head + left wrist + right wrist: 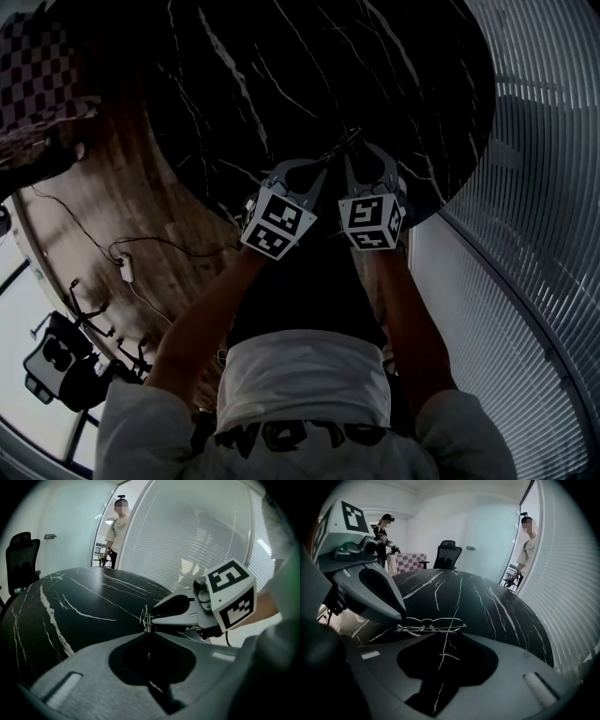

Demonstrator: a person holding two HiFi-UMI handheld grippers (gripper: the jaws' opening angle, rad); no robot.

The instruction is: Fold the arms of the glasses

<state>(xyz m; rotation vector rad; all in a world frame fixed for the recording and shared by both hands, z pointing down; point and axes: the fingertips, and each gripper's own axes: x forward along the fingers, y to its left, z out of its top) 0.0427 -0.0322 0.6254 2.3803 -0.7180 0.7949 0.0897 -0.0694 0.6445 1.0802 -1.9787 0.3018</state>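
Thin wire-rimmed glasses point(342, 142) lie near the front edge of the black marble table point(281, 75). From the right gripper view the glasses point(431, 626) show side-on, an arm lying along behind the lenses. My left gripper point(324, 166) is shut at their left end point(400, 620); in its own view the wire point(144, 616) rises straight from its closed tips point(146, 632). My right gripper point(349, 161) is shut too, its tips point(443, 633) right against the middle of the frame. Whether it pinches the wire is unclear.
The round table's edge runs just under both grippers, with wood floor point(112, 187) and a cable to the left. A slatted glass wall point(544, 187) curves along the right. An office chair point(447, 555) stands beyond the table, and people stand at the doorway point(117, 531) and at the far left point(384, 536).
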